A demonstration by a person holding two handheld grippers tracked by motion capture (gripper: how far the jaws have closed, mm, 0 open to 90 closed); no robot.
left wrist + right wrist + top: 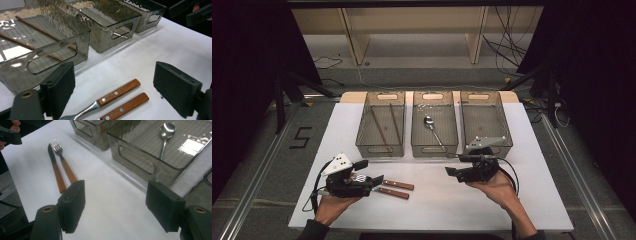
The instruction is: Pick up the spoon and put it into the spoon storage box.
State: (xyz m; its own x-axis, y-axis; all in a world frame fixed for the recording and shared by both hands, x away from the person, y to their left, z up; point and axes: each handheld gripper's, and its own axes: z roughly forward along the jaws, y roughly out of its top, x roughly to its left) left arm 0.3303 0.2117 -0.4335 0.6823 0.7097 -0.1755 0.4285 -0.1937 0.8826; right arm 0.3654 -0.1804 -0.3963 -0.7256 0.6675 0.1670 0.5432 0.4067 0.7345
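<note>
We are sorting cutlery into three clear grey plastic bins (380,150) standing in a row at the far side of the white surface (437,200). Two thin brown wooden chopsticks (384,125) are already lying in the left bin, and a shiny metal spoon (432,129) is lying in the middle bin (434,149). The right bin (486,120) seems to be empty. Two pieces are remaining on the surface: a fork with wooden handle (113,95) and a knife with wooden handle (127,107), side by side. Our left gripper (373,183) is hovering just beside them, its jaws wide apart with both handles between them, gripping nothing. Our right gripper (452,171) is also wide open, holding nothing, near the middle bin.
</note>
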